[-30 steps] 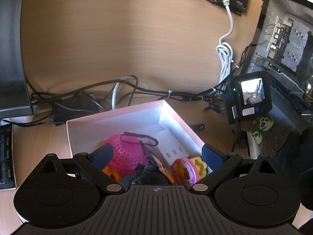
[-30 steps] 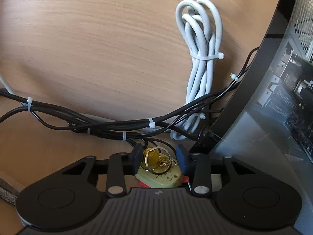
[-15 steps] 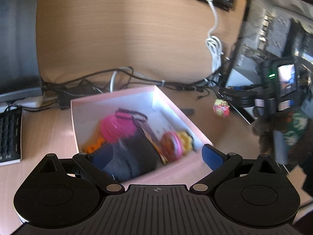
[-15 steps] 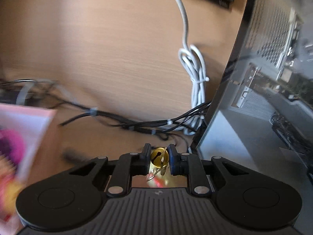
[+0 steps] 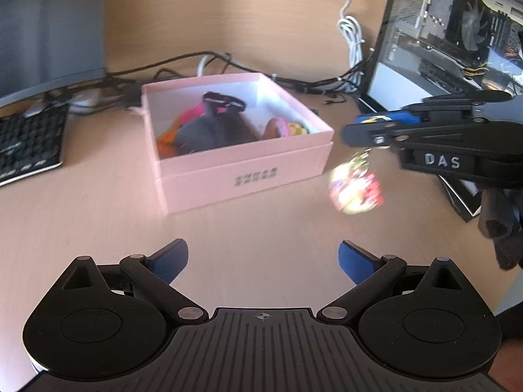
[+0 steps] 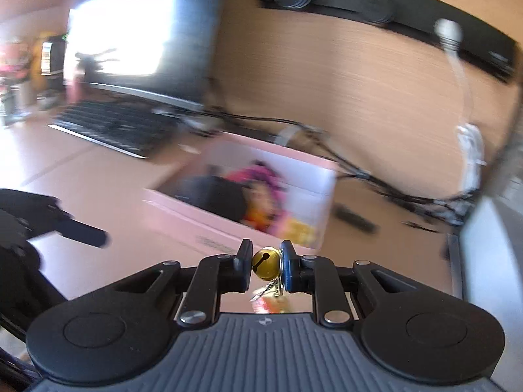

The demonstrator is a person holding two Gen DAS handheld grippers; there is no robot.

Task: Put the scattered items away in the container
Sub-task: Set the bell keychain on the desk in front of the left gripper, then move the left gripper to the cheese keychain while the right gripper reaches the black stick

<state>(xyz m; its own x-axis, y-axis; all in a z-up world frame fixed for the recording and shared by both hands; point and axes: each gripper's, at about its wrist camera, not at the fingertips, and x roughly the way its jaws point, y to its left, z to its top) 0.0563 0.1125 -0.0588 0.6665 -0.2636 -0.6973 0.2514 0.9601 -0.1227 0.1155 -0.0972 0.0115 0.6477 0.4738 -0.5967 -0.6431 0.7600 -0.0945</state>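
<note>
Carrying the keychain point(image 5: 356, 184) by its gold bell point(image 6: 265, 262), the right gripper point(image 6: 265, 266) is clamped tight, just right of the pink box point(image 5: 245, 176). Clear the near rim first, then release. Left gripper point(image 5: 263, 259) hangs open and empty. Cables point(image 5: 310, 81) and PC case point(image 5: 457, 39) crowd the far right.

White letters "DAS" stand on the side of the right gripper point(image 5: 369, 129), at the right of the left wrist view. The pink box point(image 5: 248, 170) bears a dark printed line on its front, too blurred to read.
</note>
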